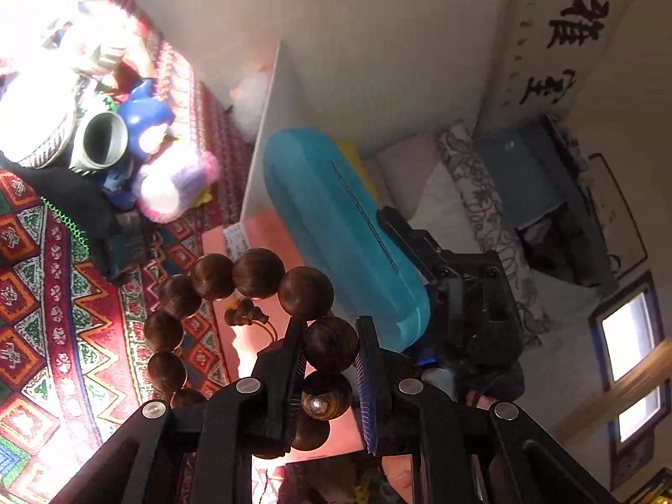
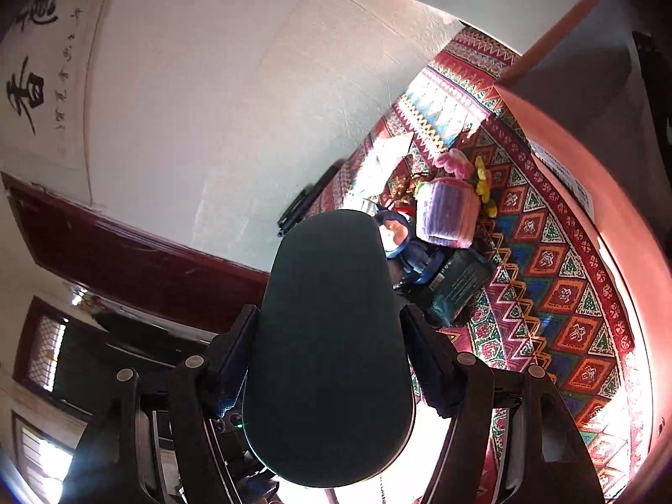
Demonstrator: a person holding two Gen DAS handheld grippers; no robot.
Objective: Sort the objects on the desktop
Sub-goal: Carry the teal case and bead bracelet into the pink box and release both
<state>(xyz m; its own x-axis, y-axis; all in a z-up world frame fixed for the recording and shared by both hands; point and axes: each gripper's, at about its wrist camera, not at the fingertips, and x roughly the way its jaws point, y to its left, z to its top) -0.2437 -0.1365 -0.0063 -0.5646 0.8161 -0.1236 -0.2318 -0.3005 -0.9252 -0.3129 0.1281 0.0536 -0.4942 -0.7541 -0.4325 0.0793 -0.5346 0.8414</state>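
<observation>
My left gripper [image 1: 329, 350] is shut on a bracelet of large dark wooden beads [image 1: 256, 274], one bead pinched between the fingers while the loop hangs out to the left above the patterned cloth [image 1: 63, 315]. In the same view the right gripper [image 1: 424, 260] holds a turquoise oval case [image 1: 336, 227] in the air, above a pink box [image 1: 269, 252]. In the right wrist view that case [image 2: 332, 336] looks dark teal and fills the centre, clamped between the fingers of my right gripper [image 2: 329, 357]. Both views are tilted steeply.
On the cloth lie a blue doll [image 1: 145, 122], a purple-and-pink knitted pot with flowers [image 2: 449, 210], a metal cup [image 1: 98, 140], a dark green packet [image 2: 460, 283] and a woven bowl [image 1: 38, 126]. The pink box wall [image 2: 588, 159] borders the cloth.
</observation>
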